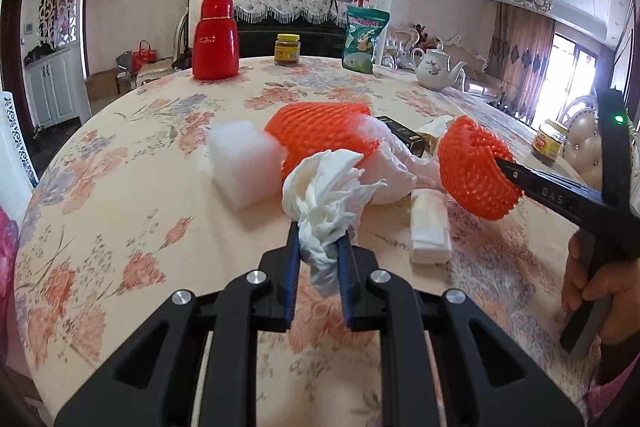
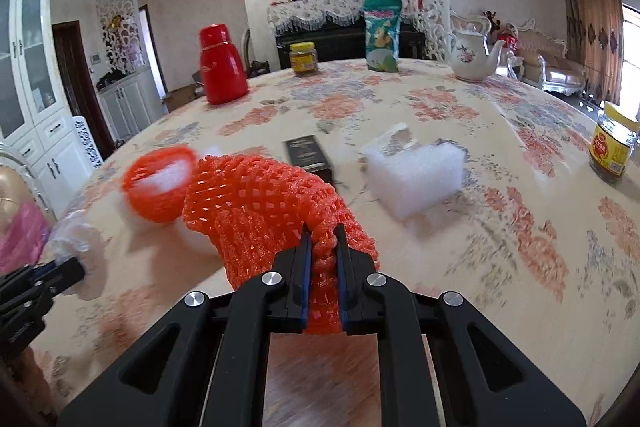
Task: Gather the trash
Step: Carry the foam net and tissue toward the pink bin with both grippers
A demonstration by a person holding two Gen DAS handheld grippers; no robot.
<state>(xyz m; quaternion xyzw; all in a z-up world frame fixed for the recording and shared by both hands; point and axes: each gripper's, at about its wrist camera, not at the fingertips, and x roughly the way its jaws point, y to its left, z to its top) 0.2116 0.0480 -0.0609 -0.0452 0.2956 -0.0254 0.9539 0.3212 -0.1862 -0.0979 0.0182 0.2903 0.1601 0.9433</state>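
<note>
My left gripper (image 1: 319, 233) is shut on a crumpled white tissue (image 1: 328, 187) and holds it above the floral table (image 1: 120, 211). My right gripper (image 2: 323, 233) is shut on an orange foam net (image 2: 264, 199); in the left wrist view this net (image 1: 474, 169) hangs at the right on the right gripper's fingers (image 1: 532, 179). A second orange net (image 1: 320, 133) lies mid-table over a clear plastic bag (image 1: 394, 163). A white foam block (image 1: 244, 165), a folded white napkin (image 1: 430, 227) and a black box (image 1: 404, 137) lie nearby.
At the table's far side stand a red thermos (image 1: 215, 39), a yellow-lid jar (image 1: 287, 49), a green snack bag (image 1: 364, 41) and a white teapot (image 1: 436, 69). Another jar (image 1: 551, 145) stands at the right edge. A hand (image 1: 596, 283) holds the right gripper.
</note>
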